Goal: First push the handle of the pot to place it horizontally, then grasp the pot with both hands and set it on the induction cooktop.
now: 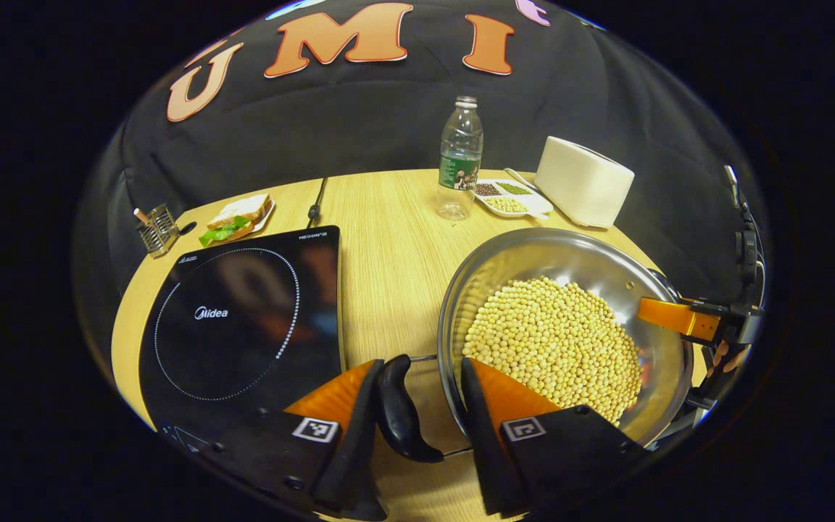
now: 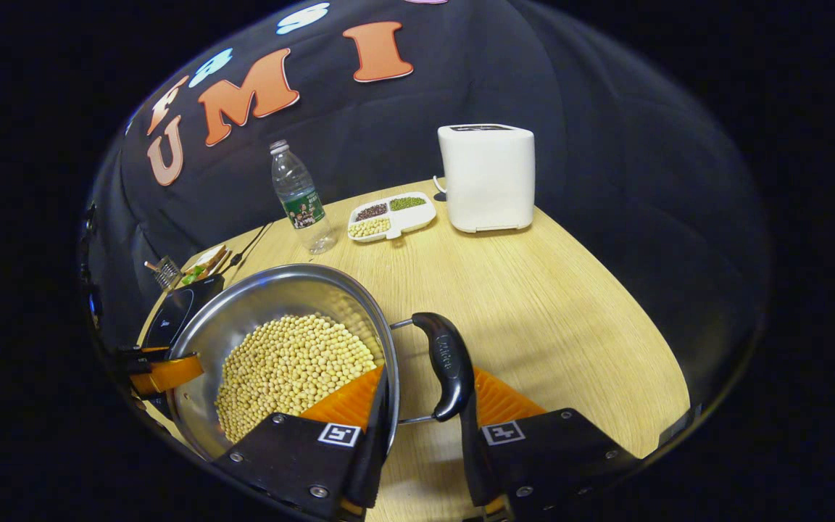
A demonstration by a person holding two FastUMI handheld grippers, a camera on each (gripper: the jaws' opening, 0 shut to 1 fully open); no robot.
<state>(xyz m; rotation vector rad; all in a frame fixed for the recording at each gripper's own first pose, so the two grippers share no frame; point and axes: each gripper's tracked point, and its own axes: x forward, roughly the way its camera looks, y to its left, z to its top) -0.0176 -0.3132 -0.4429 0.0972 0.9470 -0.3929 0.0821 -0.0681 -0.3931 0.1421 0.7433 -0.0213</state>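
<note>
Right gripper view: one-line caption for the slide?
Right tongs straddle the rim and black side handle of the soybean-filled steel pot on the wooden table.

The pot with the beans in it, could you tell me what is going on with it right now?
A person holds a gripper at each side of the steel pot, which is full of pale beans. The left gripper straddles one black side handle and the pot's rim; the right gripper does the same at the other handle. The pot sits on the wooden table beside the induction cooktop, not yet on it.
</note>
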